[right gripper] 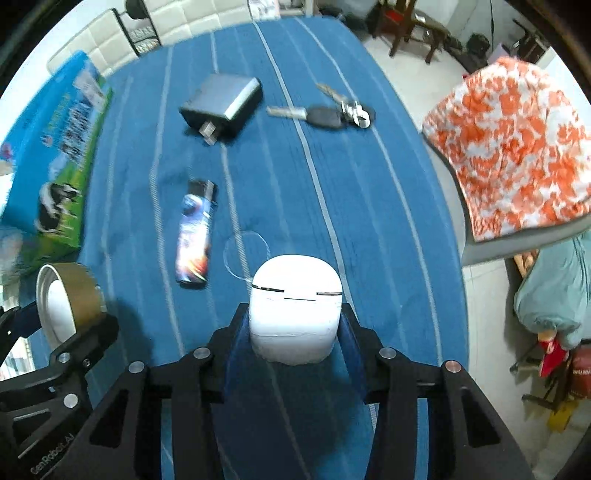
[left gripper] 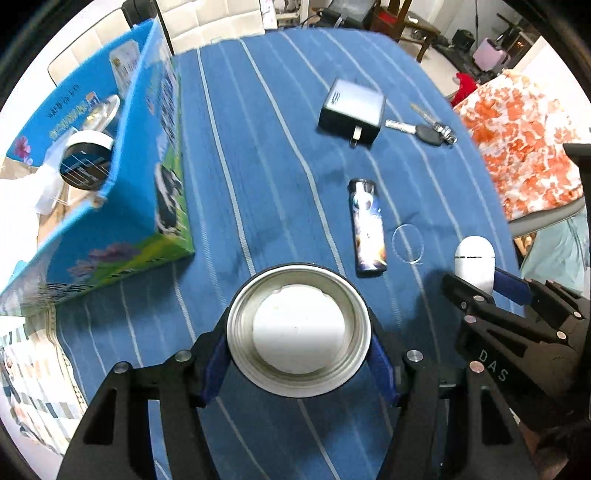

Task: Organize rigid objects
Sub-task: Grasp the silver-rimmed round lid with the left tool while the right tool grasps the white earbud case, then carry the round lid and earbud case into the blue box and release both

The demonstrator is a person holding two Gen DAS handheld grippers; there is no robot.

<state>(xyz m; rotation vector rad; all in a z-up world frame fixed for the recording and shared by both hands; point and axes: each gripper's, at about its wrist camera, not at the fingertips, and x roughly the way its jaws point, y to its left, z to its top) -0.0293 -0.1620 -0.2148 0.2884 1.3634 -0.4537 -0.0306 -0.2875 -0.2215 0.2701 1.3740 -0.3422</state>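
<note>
My left gripper [left gripper: 298,332] is shut on a round metal lid [left gripper: 298,334] with a white liner, held above the blue striped tablecloth [left gripper: 258,147]. My right gripper [right gripper: 294,325] is shut on a white earbud case [right gripper: 295,306], which also shows in the left wrist view as the earbud case [left gripper: 474,262]. The lid [right gripper: 68,299] appears at the left of the right wrist view. On the cloth lie a printed lighter [left gripper: 366,225], a dark power adapter [left gripper: 351,110] and a bunch of keys [left gripper: 428,129]. An open blue carton [left gripper: 122,166] stands at the left.
Inside the carton sit a round dark tin [left gripper: 86,162] and a glass piece [left gripper: 101,110]. A thin clear ring [left gripper: 406,243] lies beside the lighter. An orange-patterned cloth over a chair [right gripper: 513,147] stands off the table's right edge. White chairs [left gripper: 207,18] line the far side.
</note>
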